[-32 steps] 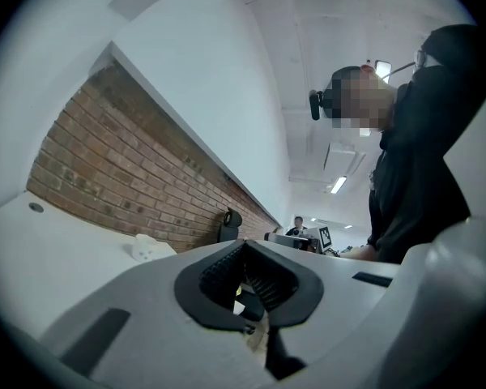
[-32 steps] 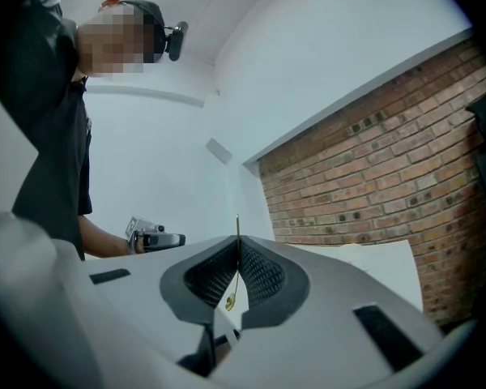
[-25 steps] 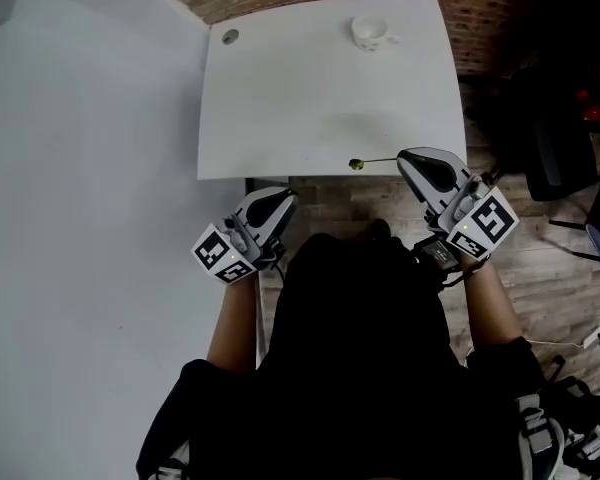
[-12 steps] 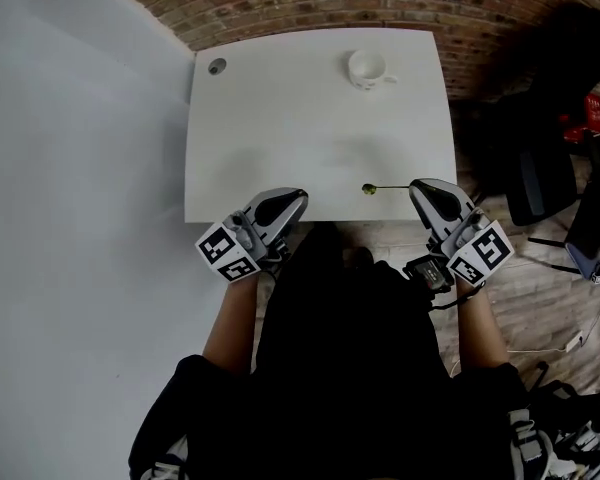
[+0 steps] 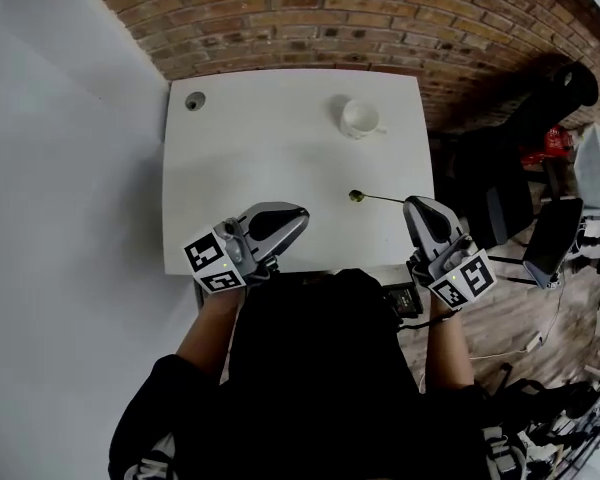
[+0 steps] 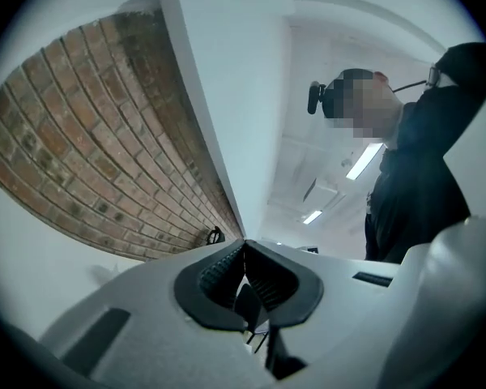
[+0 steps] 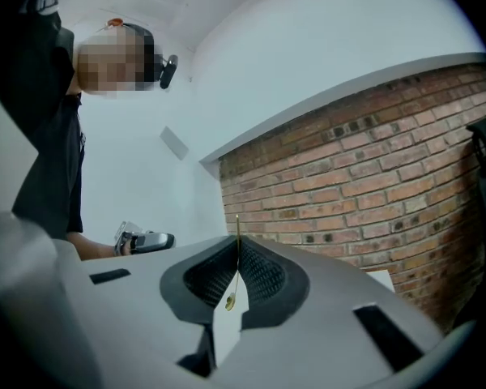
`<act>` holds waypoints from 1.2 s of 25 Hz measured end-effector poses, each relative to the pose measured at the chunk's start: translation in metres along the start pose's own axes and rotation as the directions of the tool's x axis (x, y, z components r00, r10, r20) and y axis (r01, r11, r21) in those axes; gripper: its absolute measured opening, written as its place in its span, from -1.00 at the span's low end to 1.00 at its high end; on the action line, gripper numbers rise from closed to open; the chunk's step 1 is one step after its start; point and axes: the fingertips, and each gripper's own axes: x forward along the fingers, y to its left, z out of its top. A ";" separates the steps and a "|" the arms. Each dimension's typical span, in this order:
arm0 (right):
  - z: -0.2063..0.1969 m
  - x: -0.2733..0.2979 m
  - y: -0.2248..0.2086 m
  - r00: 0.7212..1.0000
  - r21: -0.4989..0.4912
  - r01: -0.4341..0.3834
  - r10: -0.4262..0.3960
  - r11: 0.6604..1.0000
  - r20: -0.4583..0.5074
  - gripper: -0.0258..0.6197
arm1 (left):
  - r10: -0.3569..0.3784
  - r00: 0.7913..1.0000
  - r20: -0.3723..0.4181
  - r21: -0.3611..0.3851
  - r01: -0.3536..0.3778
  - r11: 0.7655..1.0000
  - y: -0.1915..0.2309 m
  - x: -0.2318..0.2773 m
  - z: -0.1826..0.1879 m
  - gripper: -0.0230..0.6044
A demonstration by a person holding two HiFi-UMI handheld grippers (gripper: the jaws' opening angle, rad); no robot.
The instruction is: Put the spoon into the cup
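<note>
A white cup (image 5: 360, 118) stands near the far right of the white table (image 5: 250, 148). My right gripper (image 5: 411, 206) hovers over the table's near right edge, shut on the handle of a thin golden spoon (image 5: 372, 198). The spoon's bowl sticks out to the left, short of the cup. In the right gripper view the spoon (image 7: 237, 237) stands pinched between the black pads of the right gripper (image 7: 237, 256). My left gripper (image 5: 302, 213) is over the near edge, left of centre, shut and holding nothing. Its jaws meet at the tip in the left gripper view (image 6: 245, 248).
A round cable hole (image 5: 195, 100) sits at the table's far left corner. A brick wall (image 5: 320, 8) runs behind the table and a white wall (image 5: 60, 168) along its left. Dark chairs and gear (image 5: 500, 188) crowd the floor at the right.
Both grippers have moved forward from in front of the table to above its near edge. The spoon has travelled with the right gripper, closer to the cup.
</note>
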 end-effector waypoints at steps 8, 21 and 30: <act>-0.002 0.020 -0.030 0.995 -0.019 0.101 -0.101 0.995 -0.013 -0.89 | -0.027 0.999 -0.022 -0.076 0.025 0.997 0.043 0.005 -0.019 -0.87; -0.007 0.068 -0.133 0.971 -0.029 0.239 -0.239 0.971 0.024 -0.89 | 0.078 0.956 -0.283 0.171 -0.030 0.985 0.082 0.017 -0.051 -0.87; -0.042 0.109 -0.165 0.970 -0.094 0.229 -0.235 0.969 -0.057 -0.89 | 0.093 0.925 -0.368 0.298 0.022 0.954 0.102 0.021 -0.075 -0.87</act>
